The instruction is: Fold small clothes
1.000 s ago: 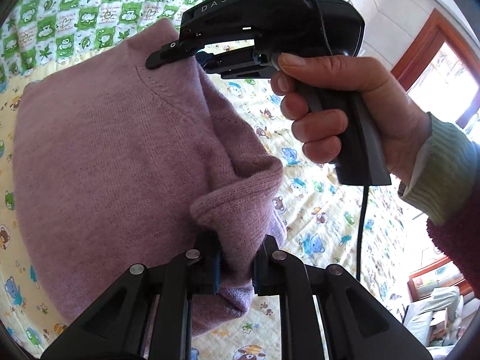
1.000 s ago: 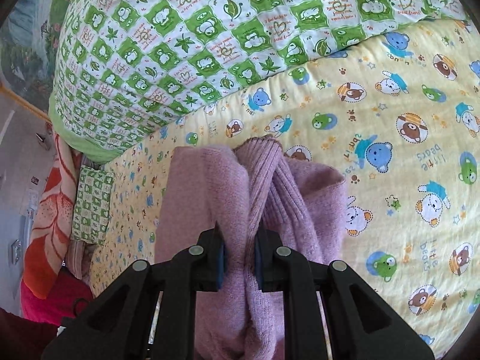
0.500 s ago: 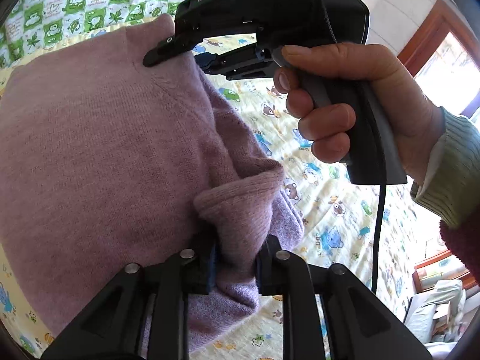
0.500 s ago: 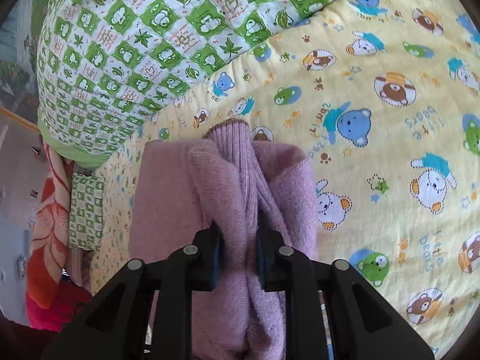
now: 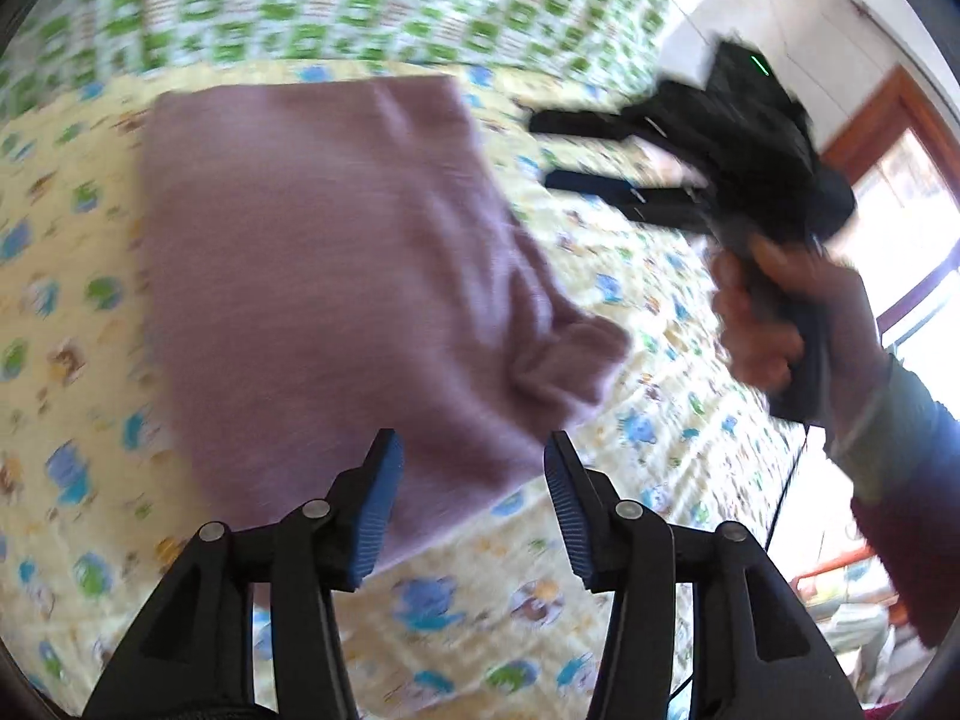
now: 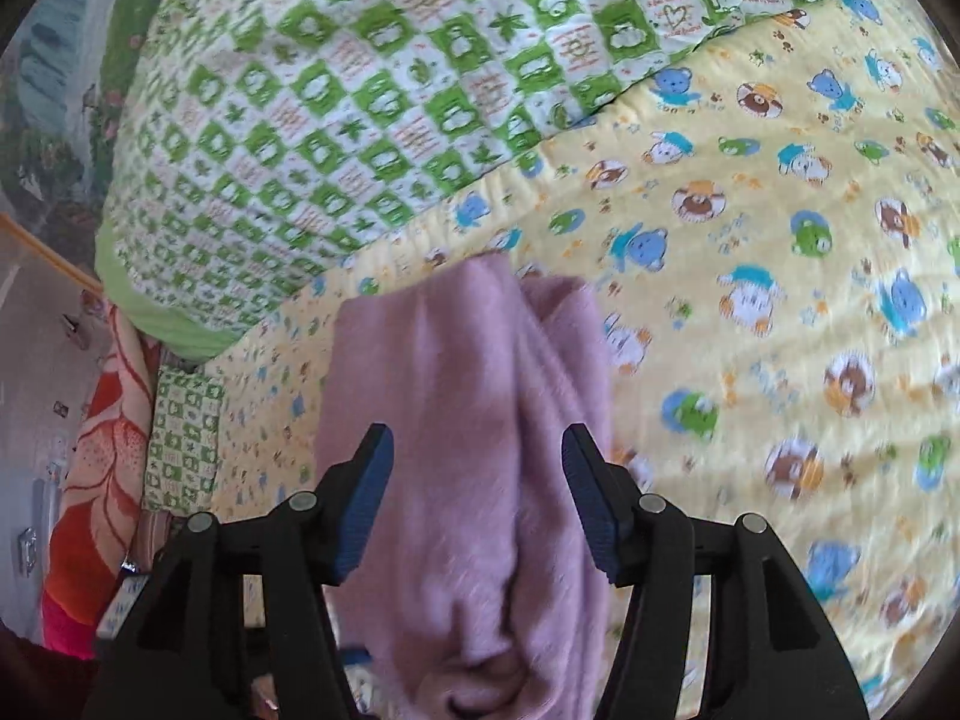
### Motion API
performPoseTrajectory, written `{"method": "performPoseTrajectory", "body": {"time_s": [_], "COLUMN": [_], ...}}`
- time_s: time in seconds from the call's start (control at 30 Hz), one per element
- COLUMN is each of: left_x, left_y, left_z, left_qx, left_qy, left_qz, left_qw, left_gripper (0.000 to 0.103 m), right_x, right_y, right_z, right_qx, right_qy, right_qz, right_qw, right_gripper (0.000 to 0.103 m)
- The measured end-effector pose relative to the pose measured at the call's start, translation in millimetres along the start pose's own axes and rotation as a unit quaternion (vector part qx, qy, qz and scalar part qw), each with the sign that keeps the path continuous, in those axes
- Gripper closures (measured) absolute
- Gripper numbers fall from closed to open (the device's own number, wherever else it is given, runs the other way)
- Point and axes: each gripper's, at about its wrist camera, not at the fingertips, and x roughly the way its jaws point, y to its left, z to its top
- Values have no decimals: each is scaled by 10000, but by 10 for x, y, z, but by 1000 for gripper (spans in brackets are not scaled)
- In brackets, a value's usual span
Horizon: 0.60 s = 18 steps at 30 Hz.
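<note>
A mauve knit sweater (image 5: 336, 276) is seen lying folded on a yellow bear-print quilt (image 5: 78, 312), w/ a green-and-white checked blanket (image 5: 336, 6) bunched along the quilt's far edge. In the left wrist view the garment is laid out as a rough rectangle, one rumpled corner turned up at its near right side. The left gripper (image 5: 474, 507) is held just above the sweater's near edge, jaws spread wide apart, blue ribbed pads (image 5: 375, 516) bare and nothing clamped between them. Over to the right, the right gripper (image 5: 591, 153) is pictured raised off the quilt and clear of the sweater, gripped by the person's right hand (image 5: 774, 318); its two black fingers are parted, nothing between them. Much of this view is smeared by motion blur.

From the right wrist view the same sweater (image 6: 462, 480) is shown running lengthwise, folds and creases bunched down its middle, w/ the right gripper (image 6: 477, 504) jaws set wide apart to either side of it and not closed on the fabric. Whether the pads touch the knit cannot be told. The checked blanket (image 6: 360, 108) is seen heaped at top left, the quilt (image 6: 780, 300) stretching off to the right. A red-orange floral cloth (image 6: 102, 456) is visible at the left edge, beside the bed.
</note>
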Motion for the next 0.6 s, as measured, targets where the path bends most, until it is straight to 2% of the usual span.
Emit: {"method": "performPoseTrajectory", "body": {"time_s": [0.17, 0.23, 0.33, 0.43, 0.47, 0.53, 0.6], "left_x": [-90, -117, -129, -60, -17, 11, 37], "left_y": [438, 624, 804, 923, 953, 965, 954], "left_z": [-31, -25, -7, 37, 80, 127, 219], "left_qx": [-665, -1002, -1320, -1517, -1555, -1581, -1573], "left_qy": [-23, -37, -58, 26, 47, 58, 25], "left_qz": [262, 278, 290, 267, 285, 297, 289], "left_qw": [9974, 9946, 9908, 9881, 9874, 9870, 9871], "left_gripper": [51, 49, 42, 41, 41, 41, 41], "right_x": [71, 138, 224, 349, 374, 403, 333], "right_y": [100, 73, 62, 43, 30, 21, 37], "right_z": [-285, -375, -492, -609, -637, -686, -683], "right_qx": [-68, 30, 0, -26, -6, 45, 75], "right_qy": [155, 229, 304, 474, 517, 554, 464], "right_qz": [-28, -52, -201, -303, -312, -173, -119], "right_qw": [9999, 9997, 9993, 9984, 9982, 9983, 9988], "right_gripper": [43, 43, 43, 45, 49, 84, 90]}}
